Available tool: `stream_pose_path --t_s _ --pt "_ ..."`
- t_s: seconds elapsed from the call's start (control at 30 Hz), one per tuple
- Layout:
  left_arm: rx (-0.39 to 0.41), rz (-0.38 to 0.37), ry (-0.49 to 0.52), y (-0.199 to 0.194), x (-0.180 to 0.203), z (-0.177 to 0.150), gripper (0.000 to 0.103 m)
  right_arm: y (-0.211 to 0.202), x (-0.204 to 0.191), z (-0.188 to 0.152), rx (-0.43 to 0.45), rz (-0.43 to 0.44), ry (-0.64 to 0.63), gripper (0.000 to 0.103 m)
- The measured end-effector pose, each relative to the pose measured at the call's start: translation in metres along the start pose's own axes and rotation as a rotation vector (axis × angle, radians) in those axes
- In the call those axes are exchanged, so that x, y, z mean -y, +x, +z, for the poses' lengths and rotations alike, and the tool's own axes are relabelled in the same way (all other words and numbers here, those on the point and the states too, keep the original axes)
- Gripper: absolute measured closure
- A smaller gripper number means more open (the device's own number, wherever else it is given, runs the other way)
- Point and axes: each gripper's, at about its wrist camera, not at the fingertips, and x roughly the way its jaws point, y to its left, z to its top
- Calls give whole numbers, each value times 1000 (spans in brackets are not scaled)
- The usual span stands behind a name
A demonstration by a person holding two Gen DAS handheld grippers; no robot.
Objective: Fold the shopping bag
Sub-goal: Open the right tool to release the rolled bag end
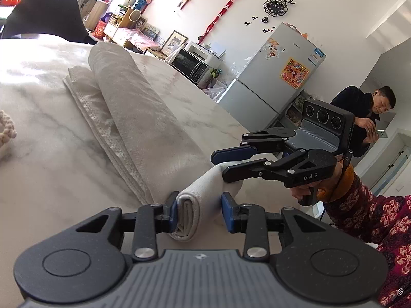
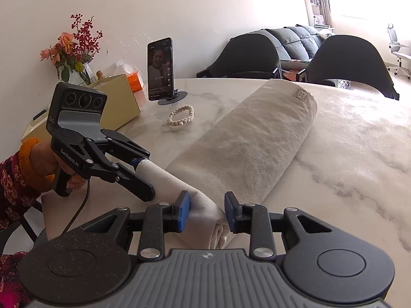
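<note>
A beige non-woven shopping bag (image 2: 246,148) lies partly rolled on the marble tabletop (image 2: 359,159). The left claw (image 1: 199,211) stands narrow around the roll's near end, only one pad touching the cloth. The right claw (image 2: 207,211), also narrow, straddles the other end, fabric bunched between its pads.

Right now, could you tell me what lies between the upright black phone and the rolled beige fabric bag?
A cream braided ring on the marble table, in the right wrist view.
</note>
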Motion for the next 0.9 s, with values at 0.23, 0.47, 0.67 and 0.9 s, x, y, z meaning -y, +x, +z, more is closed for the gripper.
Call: stream_pose_path --t_s 0.23,0.47,0.67,0.9 --pt "39 107 104 -15 21 -5 55 6 5 -2 1 -4 5 71" --pt "138 141 211 -34 45 -7 55 12 0 -1 3 -39 -47 71" --pt "74 110 398 -15 74 -6 55 15 -4 2 -4 -68 -98 71" --pt "-6 142 486 14 82 -2 55 16 -3 0 9 -68 -95 71"
